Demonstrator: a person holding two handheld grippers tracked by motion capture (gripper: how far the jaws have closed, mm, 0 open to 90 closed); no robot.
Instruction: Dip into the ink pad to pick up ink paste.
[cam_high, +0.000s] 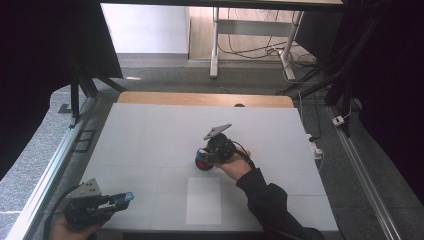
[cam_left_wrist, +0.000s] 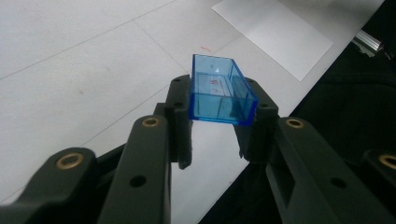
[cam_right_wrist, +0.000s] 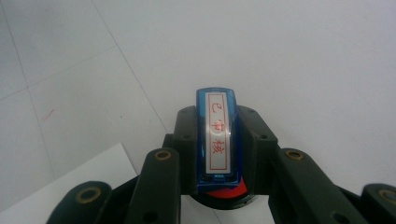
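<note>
The left hand-held gripper (cam_left_wrist: 219, 126) is clamped on a clear blue cap (cam_left_wrist: 221, 91) over the near left of the white bench (cam_high: 150, 135), while the right hand-held gripper (cam_right_wrist: 219, 154) squeezes a blue stamp (cam_right_wrist: 217, 137) at the bench's middle.

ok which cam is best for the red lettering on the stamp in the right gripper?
Right gripper view: the stamp faces the lens between the right gripper jaws, its label sharp. The high view shows it as a small dark-and-red blob.
</note>
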